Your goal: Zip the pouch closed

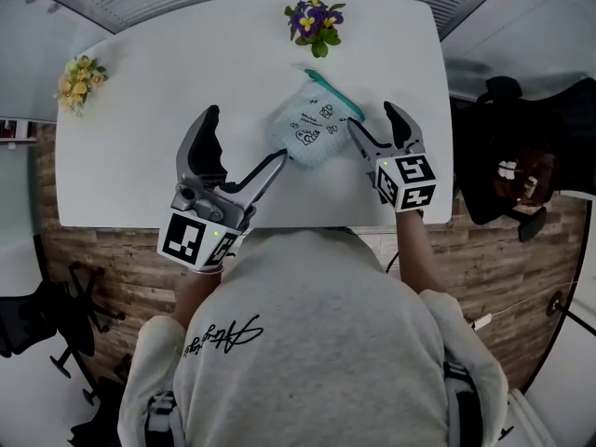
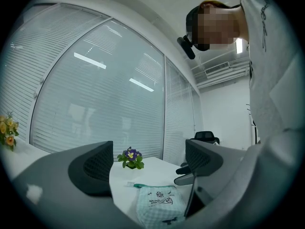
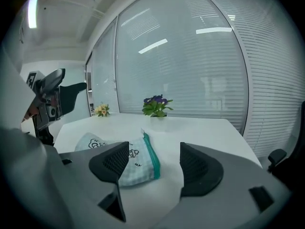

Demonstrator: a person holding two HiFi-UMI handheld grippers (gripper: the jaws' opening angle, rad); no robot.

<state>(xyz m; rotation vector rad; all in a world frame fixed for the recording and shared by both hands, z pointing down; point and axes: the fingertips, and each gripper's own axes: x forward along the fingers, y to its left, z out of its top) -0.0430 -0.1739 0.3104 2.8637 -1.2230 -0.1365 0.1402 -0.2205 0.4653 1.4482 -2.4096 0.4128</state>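
Note:
A mint-green checked pouch [image 1: 307, 127] with small drawings lies flat on the white table [image 1: 158, 73]. Its teal zipper [image 1: 337, 94] runs along its far right edge. My left gripper [image 1: 247, 142] hovers open near the table's front edge, with its right jaw tip close to the pouch's near left corner. In the left gripper view the pouch [image 2: 159, 204] sits low between the jaws of the left gripper [image 2: 148, 161]. My right gripper [image 1: 372, 121] stands open beside the pouch's right end. In the right gripper view the zipper edge [image 3: 151, 157] lies in the gap of the right gripper [image 3: 155, 163], untouched.
A pot of purple flowers [image 1: 317, 19] stands at the table's far edge behind the pouch. Yellow flowers [image 1: 79, 77] stand at the far left corner. A black office chair [image 1: 503, 161] is off the right side. The person's grey-sleeved body fills the near foreground.

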